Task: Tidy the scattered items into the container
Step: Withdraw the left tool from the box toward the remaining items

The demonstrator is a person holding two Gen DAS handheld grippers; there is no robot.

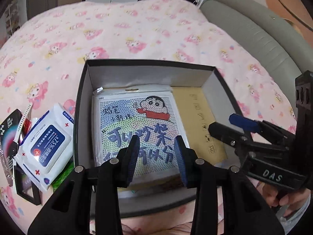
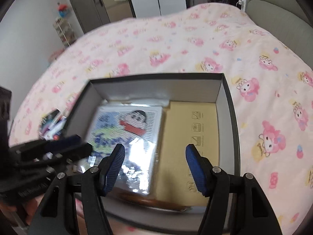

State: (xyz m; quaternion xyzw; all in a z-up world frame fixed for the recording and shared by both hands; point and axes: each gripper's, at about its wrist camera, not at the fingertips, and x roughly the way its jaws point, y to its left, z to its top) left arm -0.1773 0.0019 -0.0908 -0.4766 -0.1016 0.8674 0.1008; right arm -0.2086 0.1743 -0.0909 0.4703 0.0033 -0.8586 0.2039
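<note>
Left wrist: left gripper (image 1: 156, 156) released, cartoon packet (image 1: 137, 125) in box (image 1: 82, 105) beyond fingertips; right gripper (image 2: 155, 166) released, empty.

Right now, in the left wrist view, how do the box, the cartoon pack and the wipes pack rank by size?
1. box
2. cartoon pack
3. wipes pack, clearly smallest, though fisheye distortion near the edge may shrink it.

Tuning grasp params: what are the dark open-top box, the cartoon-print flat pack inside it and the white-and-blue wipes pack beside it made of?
Dark open-top box: likely rigid cardboard, matte; thin straight walls, grey inside. Cartoon-print flat pack: card in a glossy clear plastic sleeve; glare patches in the right wrist view. White-and-blue wipes pack: soft plastic film, slightly shiny, wrinkled.
</note>
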